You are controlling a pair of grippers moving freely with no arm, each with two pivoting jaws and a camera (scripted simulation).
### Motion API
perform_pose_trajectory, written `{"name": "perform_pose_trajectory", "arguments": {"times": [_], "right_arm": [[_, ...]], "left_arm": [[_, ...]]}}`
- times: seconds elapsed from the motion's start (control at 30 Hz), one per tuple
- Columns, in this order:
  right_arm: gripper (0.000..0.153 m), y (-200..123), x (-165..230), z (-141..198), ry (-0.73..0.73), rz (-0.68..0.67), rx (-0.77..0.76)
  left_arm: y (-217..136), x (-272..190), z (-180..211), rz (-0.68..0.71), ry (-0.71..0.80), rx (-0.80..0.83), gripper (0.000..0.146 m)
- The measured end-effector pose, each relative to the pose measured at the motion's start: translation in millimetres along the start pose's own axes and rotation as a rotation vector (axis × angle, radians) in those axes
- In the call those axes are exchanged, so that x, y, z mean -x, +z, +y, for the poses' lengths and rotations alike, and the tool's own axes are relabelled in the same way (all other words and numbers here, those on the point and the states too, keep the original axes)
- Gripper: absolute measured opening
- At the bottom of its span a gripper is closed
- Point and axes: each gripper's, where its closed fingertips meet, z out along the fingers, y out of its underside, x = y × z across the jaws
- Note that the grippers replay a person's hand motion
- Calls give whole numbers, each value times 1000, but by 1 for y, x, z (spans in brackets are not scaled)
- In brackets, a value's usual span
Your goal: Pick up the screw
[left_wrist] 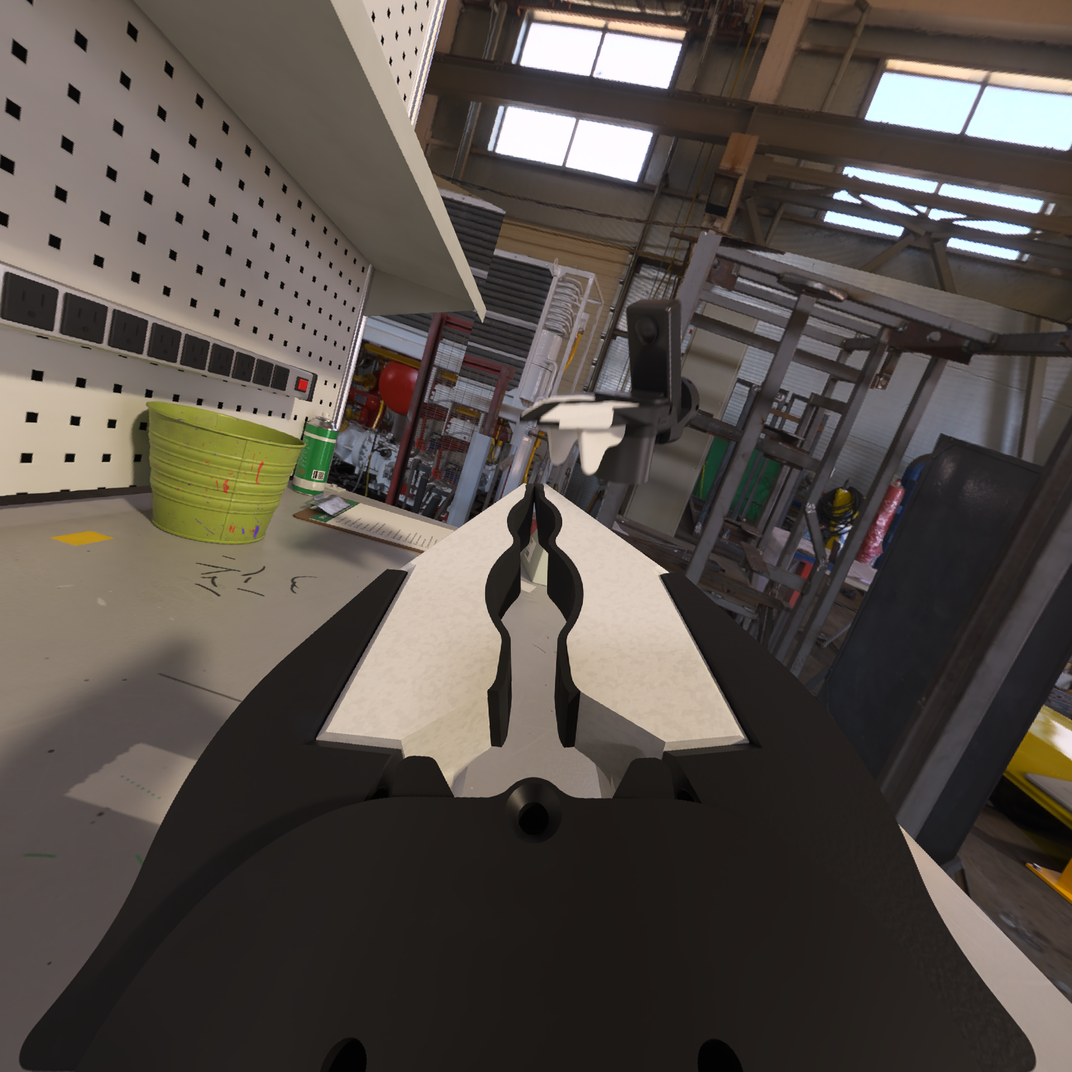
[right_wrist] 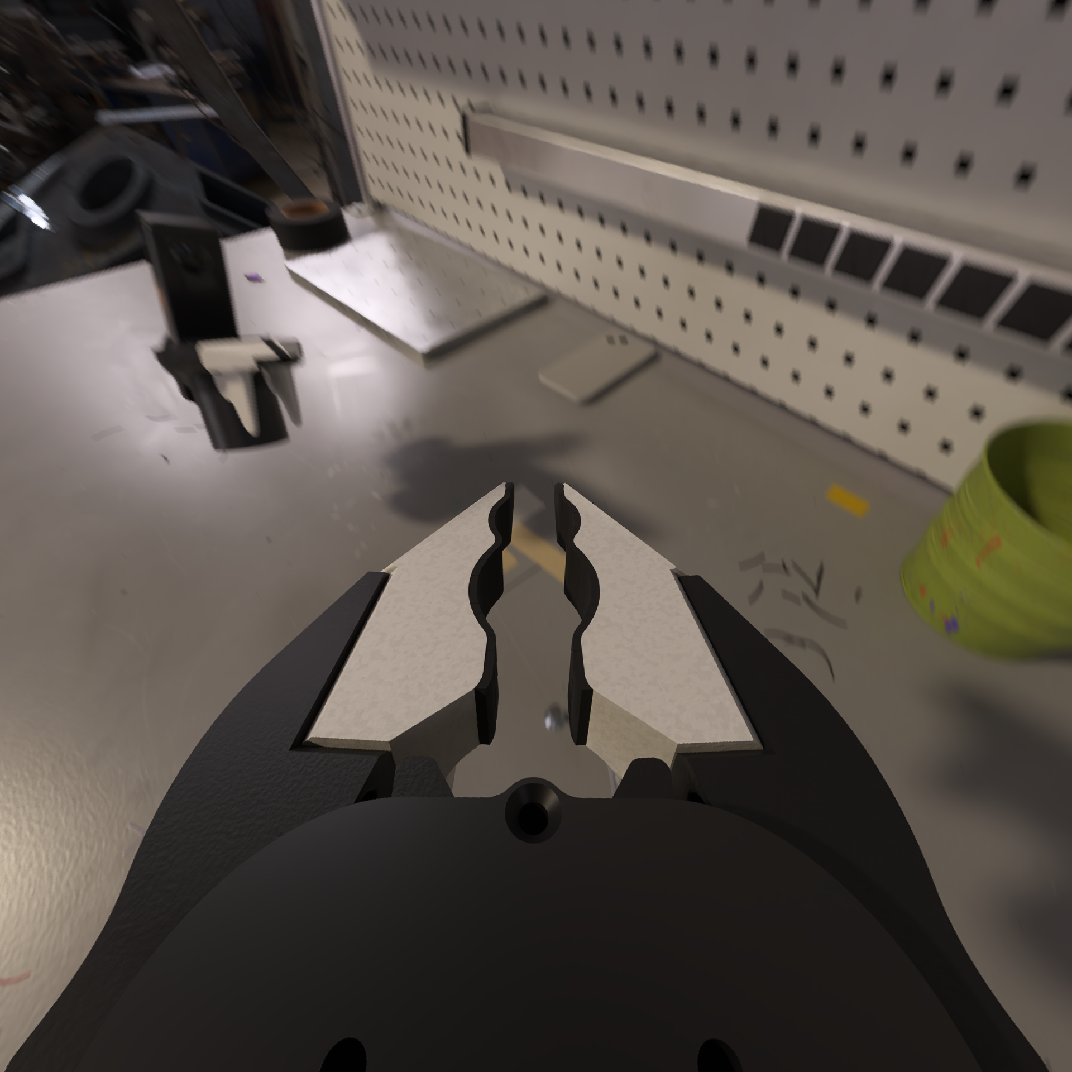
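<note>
A: How does the left gripper (left_wrist: 534, 490) stand?
B: In its own view the tips meet at the centre of the frame, nothing between them. It points out past the bench edge.

A: And the right gripper (right_wrist: 533, 487)?
B: Narrowly parted, tips a small gap apart, holding nothing. It tilts down over the grey bench (right_wrist: 174, 580).

A: Where is the screw (right_wrist: 553, 718)?
B: Low between the right gripper's fingers, near their base, lying on the bench close to the inner edge of the right-hand finger. Whether it touches that finger, I cannot tell.

A: Any containers?
B: A green bucket (left_wrist: 217, 473) at middle left of the left view, against the pegboard (left_wrist: 174, 203); its inside is hidden there. In the right view it sits at the right edge, and the little of its interior that shows looks bare. A green can (left_wrist: 316, 455) stands just behind it.
</note>
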Motion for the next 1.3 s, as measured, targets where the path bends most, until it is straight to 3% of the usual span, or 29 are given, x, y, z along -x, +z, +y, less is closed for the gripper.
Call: {"name": "perform_pose_trajectory", "arguments": {"times": [0.07, 0.23, 0.33, 0.53, 0.93, 1.3], "right_arm": [[14, -5, -13, 39, 37, 33, 100], [17, 9, -37, 175, 51, 91, 552], [17, 17, -40, 213, 46, 89, 642], [7, 25, -42, 226, 54, 85, 670], [17, 28, -50, 226, 72, 113, 638], [27, 58, -12, 211, 72, -100, 589]], "left_arm": [[0, 0, 1, -1, -2, 2, 0], [0, 0, 1, -3, 0, 3, 0], [0, 0, 2, -7, -2, 6, 0], [0, 3, 3, -13, -2, 8, 0], [0, 1, 2, -5, 1, 5, 0], [0, 0, 1, -6, 2, 3, 0]]}}
